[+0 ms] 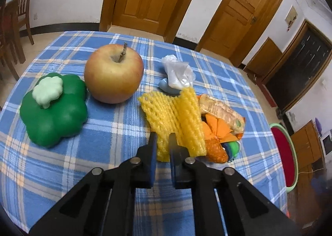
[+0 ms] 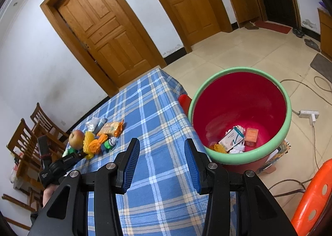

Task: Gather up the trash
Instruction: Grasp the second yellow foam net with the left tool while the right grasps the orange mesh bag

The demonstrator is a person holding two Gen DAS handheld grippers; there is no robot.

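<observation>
Left tool (image 1: pixel 162 142) nearly closed, pinching the near edge of the yellow foam net (image 1: pixel 174 119) on the tabletop (image 1: pixel 103 153), probably to lift it as trash. Right tool (image 2: pixel 160 165) wide open, holding nothing, near the red bin (image 2: pixel 288 115), probably ready for the next piece.

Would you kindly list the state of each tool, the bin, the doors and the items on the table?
left tool: closed on the yellow foam net
right tool: open, holding nothing
red bin: uncovered, trash at the bottom
apple: whole, upright, stem up
green pepper toy: resting on the cloth, untouched
clear plastic bag: crumpled
snack packet: lying flat, crinkled
two wooden doors: shut
</observation>
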